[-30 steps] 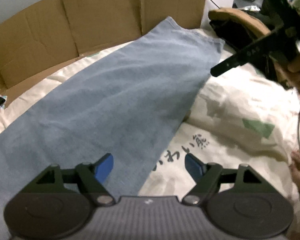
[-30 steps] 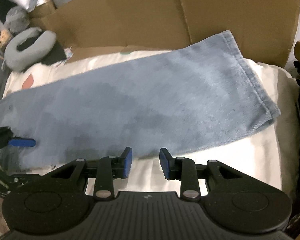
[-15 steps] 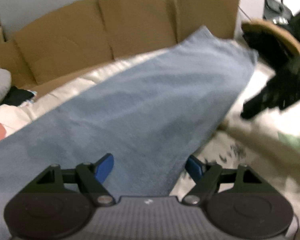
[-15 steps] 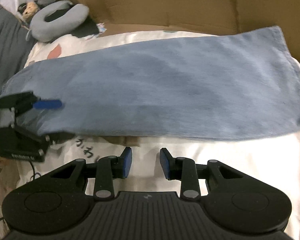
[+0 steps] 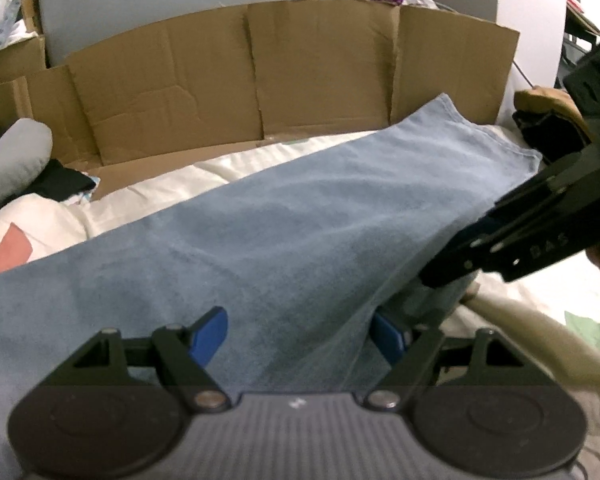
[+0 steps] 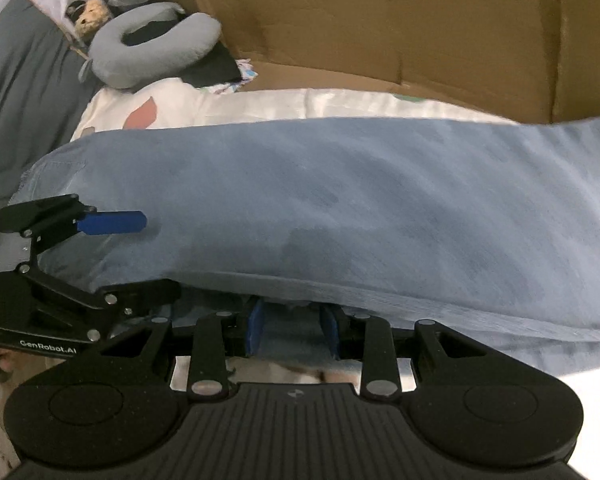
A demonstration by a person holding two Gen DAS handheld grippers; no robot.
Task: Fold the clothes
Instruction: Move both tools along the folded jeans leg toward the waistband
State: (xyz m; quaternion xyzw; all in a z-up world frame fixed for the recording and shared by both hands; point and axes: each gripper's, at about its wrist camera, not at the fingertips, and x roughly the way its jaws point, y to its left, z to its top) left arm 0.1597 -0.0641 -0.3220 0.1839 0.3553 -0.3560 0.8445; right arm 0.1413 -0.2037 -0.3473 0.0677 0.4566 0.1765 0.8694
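Jeans (image 6: 340,208) look soft, floppy; grab the near edge. Left claw (image 5: 300,330) open, right claw (image 6: 292,330) half-open around cloth.

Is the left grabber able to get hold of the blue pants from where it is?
Probably yes. The left gripper is open, with the near edge of the blue pants lying between its fingers and nothing in between. The right gripper works the same edge beside it.

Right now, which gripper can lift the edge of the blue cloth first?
Probably the right gripper: the near edge of the blue cloth already sits between its narrowly spaced fingers. The left gripper stands wide open, straddling the cloth.
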